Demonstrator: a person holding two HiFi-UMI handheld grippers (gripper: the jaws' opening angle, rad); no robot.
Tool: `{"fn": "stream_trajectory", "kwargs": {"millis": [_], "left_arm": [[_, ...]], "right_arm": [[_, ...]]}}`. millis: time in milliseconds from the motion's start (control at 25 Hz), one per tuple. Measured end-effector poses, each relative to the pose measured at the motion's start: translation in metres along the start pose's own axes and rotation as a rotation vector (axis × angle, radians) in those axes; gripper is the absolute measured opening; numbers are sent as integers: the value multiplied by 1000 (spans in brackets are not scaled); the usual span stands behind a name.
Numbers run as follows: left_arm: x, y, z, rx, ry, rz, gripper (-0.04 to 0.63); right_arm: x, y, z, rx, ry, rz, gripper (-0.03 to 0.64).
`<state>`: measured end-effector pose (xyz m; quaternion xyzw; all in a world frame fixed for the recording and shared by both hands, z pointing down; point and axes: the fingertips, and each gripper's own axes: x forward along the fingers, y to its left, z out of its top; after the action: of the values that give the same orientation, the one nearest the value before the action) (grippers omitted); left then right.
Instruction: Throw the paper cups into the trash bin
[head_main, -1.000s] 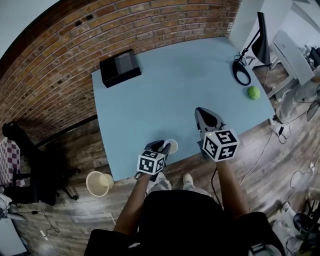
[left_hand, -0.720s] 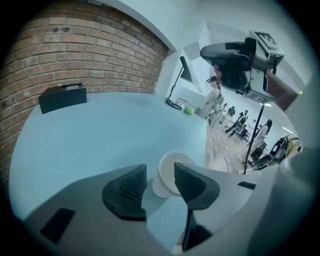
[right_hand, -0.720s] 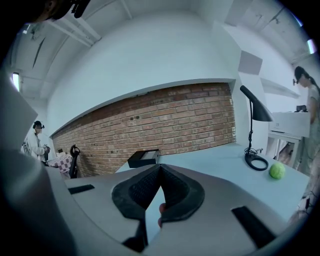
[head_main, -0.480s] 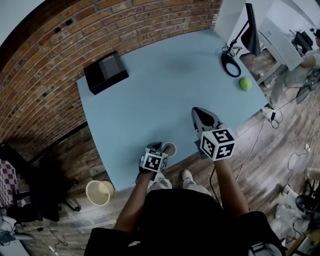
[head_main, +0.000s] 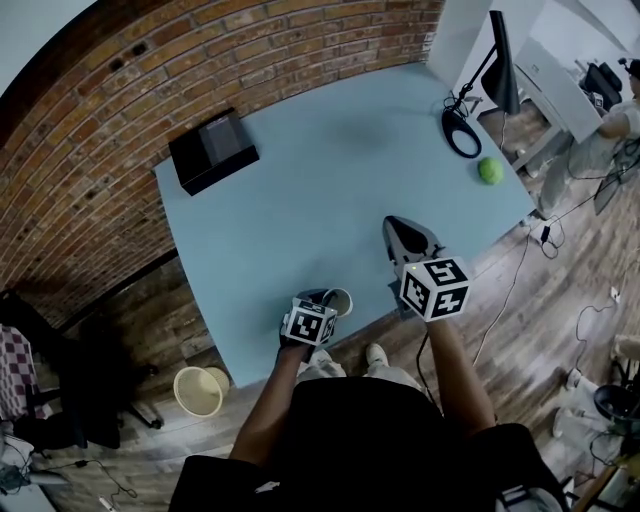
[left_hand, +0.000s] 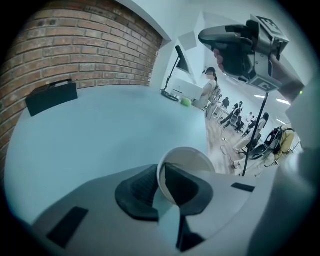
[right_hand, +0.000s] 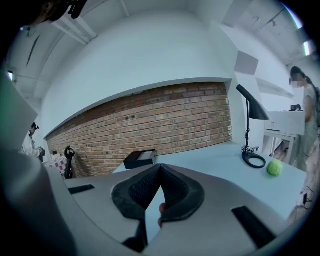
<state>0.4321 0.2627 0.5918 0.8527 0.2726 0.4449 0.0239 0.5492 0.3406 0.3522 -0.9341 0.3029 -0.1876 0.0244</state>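
Since the jaws of my left tool (head_main: 321, 297) have just been closing with the wall of the paper cup (head_main: 339, 300) between them, I take the step in hand to be the grasp itself, at the point of taking hold. In the left gripper view one pad sits inside the cup's mouth and the other lies against its outside. So the tool is clamped on the thin wall just below the rim, not around the whole cup.

The cup stands upright on the worktop (head_main: 300, 200), close to the near edge and right in front of me. My right tool (head_main: 396, 224) hangs over the worktop to the right of the cup. Its jaws meet at the tips and hold nothing.

The trash bin (head_main: 198, 390) stands on the wooden floor down to my left. It is past the worktop's near corner and well apart from the cup, with its mouth facing up.

As I judge it, the next move is a gentle lift clear of the worktop, then a carry leftward past the edge and down toward the bin. I should let go only once the cup hangs over the bin's mouth. Held by one wall, a light cup may tilt or buckle, so the pinch should stay soft and the carry smooth.

I can see only this one cup. The black box (head_main: 213, 152), the lamp (head_main: 500, 70) and the green ball (head_main: 489, 170) all lie well away from that path.
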Motion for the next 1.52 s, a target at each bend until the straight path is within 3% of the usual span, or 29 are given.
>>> {"fn": "stream_trajectory", "kwargs": {"millis": [480,1040,1360,1520], "left_arm": [[-23,-18,13,-17,-88,4,38],[-88,-46,61,-95,-353,99,35],[-135,-71,110,-90,-519,191,35],[-158,-81,121,-136,-590,243,35]], "right_arm": [[0,19,2,-20,8,72,3],[-29,37,22,-55,-65,219,3],[-47,33,29,-81,-75,312,3],[-54,37,29,-86,-91,371,3]]}}
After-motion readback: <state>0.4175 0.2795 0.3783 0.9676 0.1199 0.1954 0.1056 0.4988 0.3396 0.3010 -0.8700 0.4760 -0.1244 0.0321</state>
